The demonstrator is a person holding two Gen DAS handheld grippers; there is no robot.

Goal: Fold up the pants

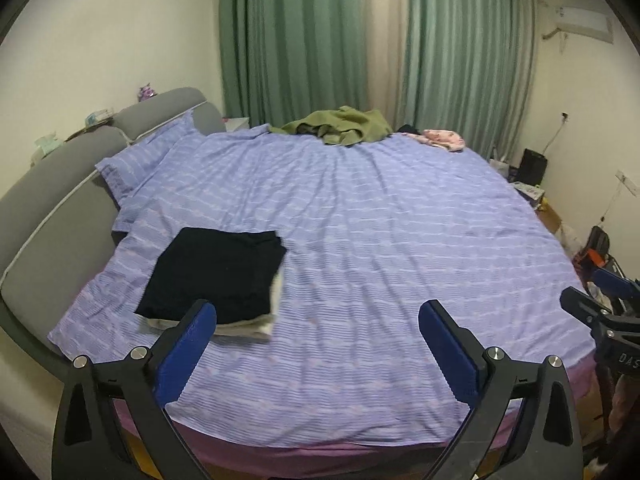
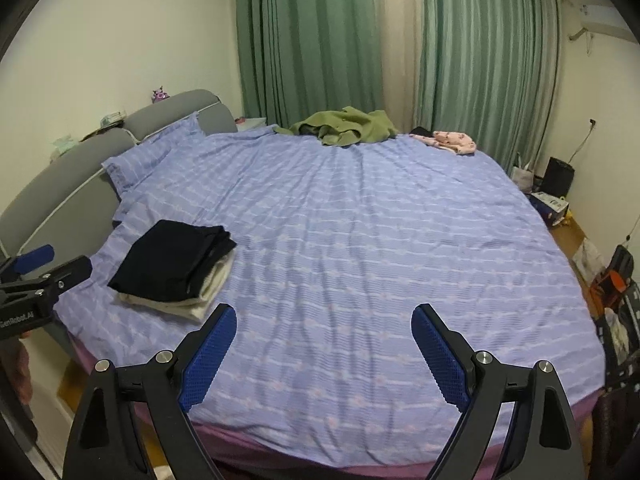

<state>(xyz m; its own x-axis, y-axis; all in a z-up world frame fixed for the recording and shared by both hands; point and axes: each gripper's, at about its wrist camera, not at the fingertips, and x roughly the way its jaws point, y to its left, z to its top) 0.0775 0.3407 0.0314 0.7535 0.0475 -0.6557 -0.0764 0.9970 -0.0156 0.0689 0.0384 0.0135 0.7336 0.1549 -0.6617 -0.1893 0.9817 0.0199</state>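
Observation:
A folded black pair of pants (image 1: 216, 272) lies on top of a folded cream garment (image 1: 256, 326) at the near left of the bed; the stack also shows in the right wrist view (image 2: 172, 268). A crumpled olive-green garment (image 1: 344, 126) (image 2: 348, 126) lies at the far side of the bed. A pink patterned garment (image 1: 442, 139) (image 2: 452, 141) lies to its right. My left gripper (image 1: 318, 316) is open and empty above the bed's near edge, its left finger just in front of the stack. My right gripper (image 2: 324, 320) is open and empty, to the right of the stack.
The bed has a purple striped cover (image 1: 380, 240) and a grey headboard (image 1: 60, 184) on the left, with a pillow (image 1: 140, 160). Green curtains (image 1: 292, 40) hang behind. Boxes and bags (image 2: 556, 196) crowd the floor at the right.

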